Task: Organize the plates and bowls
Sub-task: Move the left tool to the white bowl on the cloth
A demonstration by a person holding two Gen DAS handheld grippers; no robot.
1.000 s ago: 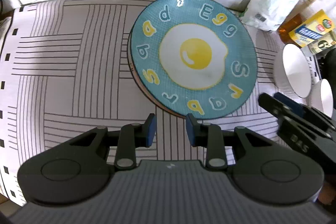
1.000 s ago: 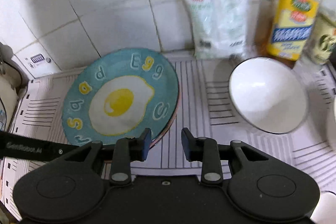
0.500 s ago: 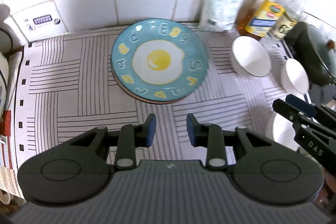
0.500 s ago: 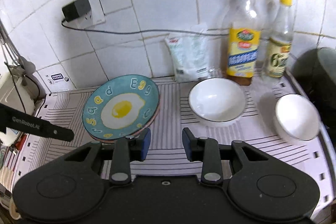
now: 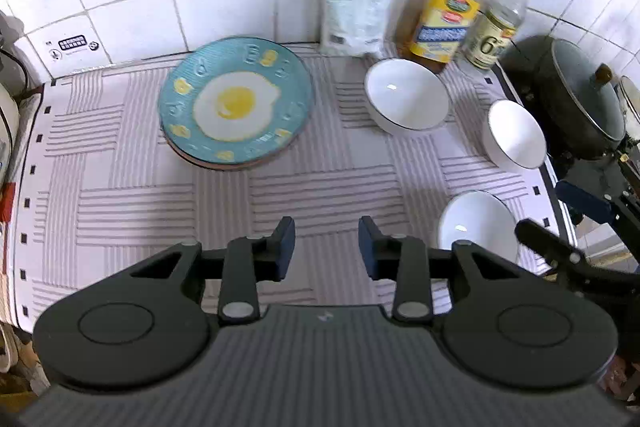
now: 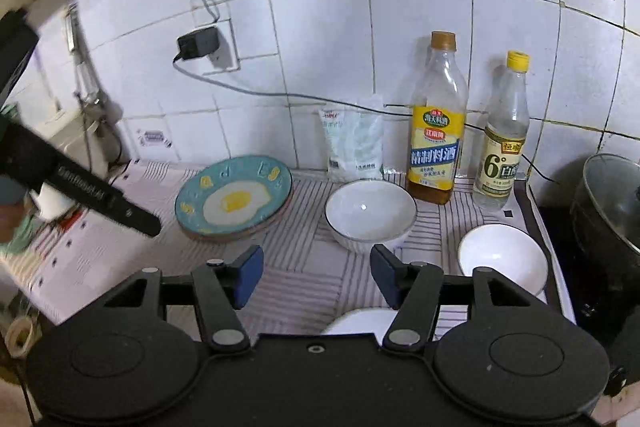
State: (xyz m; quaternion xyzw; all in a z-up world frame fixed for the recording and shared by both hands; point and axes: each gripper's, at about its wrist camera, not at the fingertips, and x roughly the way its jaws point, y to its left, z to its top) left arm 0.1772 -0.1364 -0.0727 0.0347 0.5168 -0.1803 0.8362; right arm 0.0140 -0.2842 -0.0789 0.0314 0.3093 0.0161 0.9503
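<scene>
A white-tiled kitchen wall backs a table covered by a striped mat. The largest piece is the blue egg plate, lying on a second plate whose reddish rim shows beneath it, at the back left of the mat. To its right stands the big white bowl, then a smaller bowl near the dark lidded pot, and a third bowl nearest the front edge.

Both grippers hover over the mat, holding nothing. The left gripper has its jaws a modest way apart, having just widened slightly; the right gripper has just been opening and now gapes wide, with only mat and a bowl rim behind the gap.

The likely risk is in stacking the bowls: the bottles stand just behind the big bowl, so a reach coming in high could knock one over, and a glazed rim pinched off-centre could slip.

The right wrist view shows the wall socket, bottle labels and the left gripper's finger side-on. Only the left wrist view shows the front bowl whole; the right view hides most of it.
</scene>
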